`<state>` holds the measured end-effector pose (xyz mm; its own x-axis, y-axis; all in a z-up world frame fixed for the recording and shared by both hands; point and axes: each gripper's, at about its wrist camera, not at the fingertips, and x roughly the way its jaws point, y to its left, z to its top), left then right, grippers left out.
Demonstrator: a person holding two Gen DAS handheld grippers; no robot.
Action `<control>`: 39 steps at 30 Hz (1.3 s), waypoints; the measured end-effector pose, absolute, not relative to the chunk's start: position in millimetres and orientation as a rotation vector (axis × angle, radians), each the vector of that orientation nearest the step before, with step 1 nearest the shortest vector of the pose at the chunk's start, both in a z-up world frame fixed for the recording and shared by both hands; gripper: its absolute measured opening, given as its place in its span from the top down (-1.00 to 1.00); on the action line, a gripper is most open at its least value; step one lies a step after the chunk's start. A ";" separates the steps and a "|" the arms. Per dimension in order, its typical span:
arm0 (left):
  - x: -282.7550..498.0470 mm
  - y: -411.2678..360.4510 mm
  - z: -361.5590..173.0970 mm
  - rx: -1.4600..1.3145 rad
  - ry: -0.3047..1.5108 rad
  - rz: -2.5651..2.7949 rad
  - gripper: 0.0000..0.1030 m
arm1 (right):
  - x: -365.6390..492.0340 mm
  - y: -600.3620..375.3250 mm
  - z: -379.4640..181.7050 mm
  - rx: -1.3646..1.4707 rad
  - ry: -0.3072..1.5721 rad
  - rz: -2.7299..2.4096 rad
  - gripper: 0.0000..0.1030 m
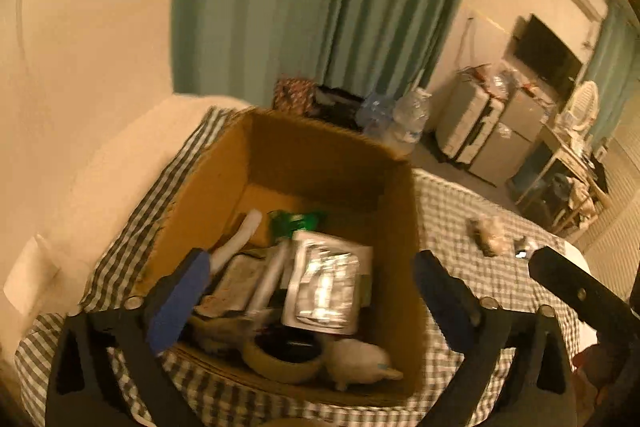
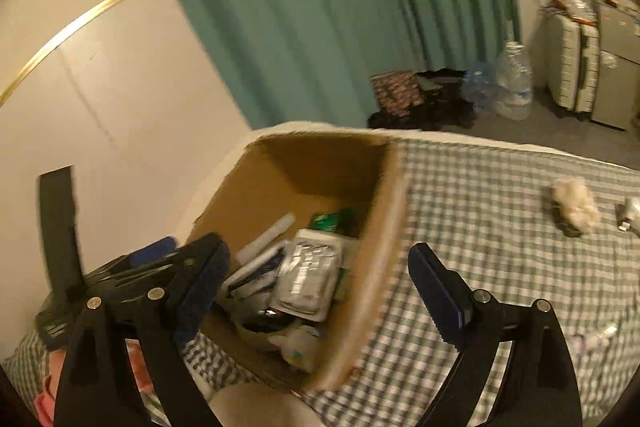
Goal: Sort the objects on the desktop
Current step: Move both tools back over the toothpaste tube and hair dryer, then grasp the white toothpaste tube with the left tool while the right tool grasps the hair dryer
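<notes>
I am holding the left hand-held gripper (image 1: 308, 291) spread wide over the open cardboard box (image 1: 400, 227), and nothing is sitting between its blue pads; the silvery packet (image 1: 324, 283) framed between them in the left wrist view is lying down inside the box, below the fingers, not gripped. The right hand-held gripper (image 2: 316, 291) is also standing wide and empty, straddling the box's right wall in its own view, with one finger over the box's contents and the other over the checked cloth (image 2: 480, 227).

Working outward, the box is filling the lower middle of both frames and is already holding a clutter of sorted things: the packet, a white tube (image 1: 240, 239), a green wrapper (image 1: 296, 221), a round bowl-like thing (image 1: 284, 355).

What is remaining loose is lying to the right of the box on the cloth: a pale fluffy object (image 2: 574, 205) at the right of the right wrist frame, with a small light item (image 2: 628, 213) just beside it at the edge. Both frames are smeared, so I am guessing at what these are. In my judgement the right hand-held gripper is the nearer one, and the next reach is going rightward and away from the box. The fluffy object's long axis seems to be running from upper left to lower right.
</notes>
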<state>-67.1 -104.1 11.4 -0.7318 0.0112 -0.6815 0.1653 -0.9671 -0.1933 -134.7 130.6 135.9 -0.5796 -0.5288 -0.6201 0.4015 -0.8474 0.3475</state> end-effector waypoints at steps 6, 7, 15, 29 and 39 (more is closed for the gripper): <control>-61.7 -27.7 20.4 1.116 0.350 -2.935 -1.00 | -106.5 209.1 155.9 0.976 -0.267 -2.561 -0.79; -61.8 -15.1 18.4 1.133 0.347 -2.950 -1.00 | -101.1 222.6 156.8 0.975 -0.263 -2.595 -0.79; -59.5 107.4 -22.6 1.185 0.152 -3.094 -1.00 | -78.5 350.3 132.1 1.103 -0.375 -2.800 -0.79; -109.1 236.3 -123.9 1.485 -0.208 -3.169 -1.00 | -116.4 449.3 48.5 1.279 -0.665 -2.776 -0.79; -138.3 288.1 -178.4 1.657 -0.422 -3.194 -1.00 | -144.5 485.1 9.0 1.361 -0.795 -2.707 -0.79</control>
<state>-138.3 288.1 -178.4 -0.4917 0.3079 -0.8145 -0.5088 -0.8607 -0.0183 -144.5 485.1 9.0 -0.6223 -0.2285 -0.7487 -0.2129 -0.8710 0.4428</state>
